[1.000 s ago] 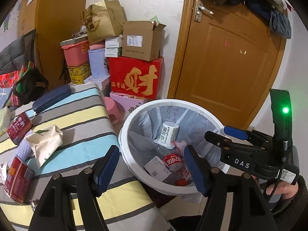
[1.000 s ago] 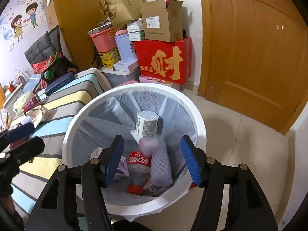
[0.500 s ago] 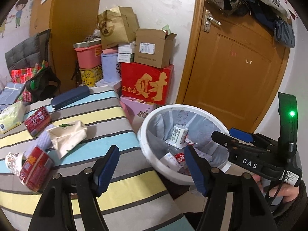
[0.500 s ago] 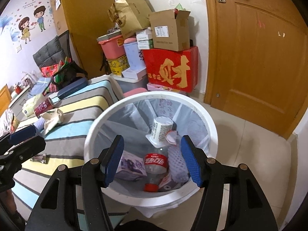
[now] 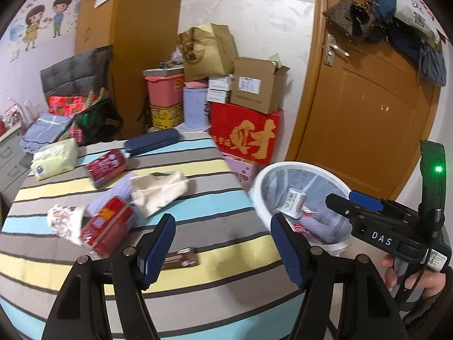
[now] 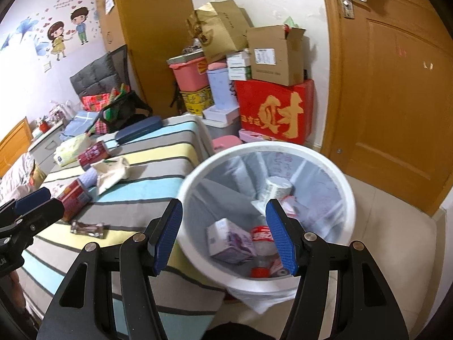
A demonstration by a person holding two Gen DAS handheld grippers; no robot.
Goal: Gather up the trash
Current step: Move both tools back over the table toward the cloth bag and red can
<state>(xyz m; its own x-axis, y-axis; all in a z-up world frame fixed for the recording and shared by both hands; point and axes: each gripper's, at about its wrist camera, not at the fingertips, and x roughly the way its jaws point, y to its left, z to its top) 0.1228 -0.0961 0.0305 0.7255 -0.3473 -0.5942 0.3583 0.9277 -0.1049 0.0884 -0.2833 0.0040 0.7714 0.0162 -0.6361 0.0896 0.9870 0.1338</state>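
Note:
A white trash bin (image 6: 350, 198) with a liner stands on the floor beside the striped table (image 5: 215, 249); it also shows in the left wrist view (image 5: 262, 175). It holds a paper cup (image 6: 276, 188), a purple carton (image 6: 230, 240) and a red-labelled bottle (image 6: 262, 233). On the table lie a brown wrapper (image 5: 179, 258), red packets (image 5: 107, 231), a crumpled cream bag (image 5: 158, 188) and a white wad (image 5: 63, 221). My left gripper (image 5: 223, 248) is open and empty above the table's near edge. My right gripper (image 6: 225, 236) is open and empty above the bin's near rim.
A navy case (image 5: 151, 140), a tissue pack (image 5: 53, 160) and a second red packet (image 5: 106, 165) lie farther back on the table. Stacked boxes (image 5: 245, 133) stand against the wall. A wooden door (image 5: 368, 107) is at the right.
Both grippers have drawn back and swung left from over the bin. The table with its litter now fills the left wrist view. Both stay open.

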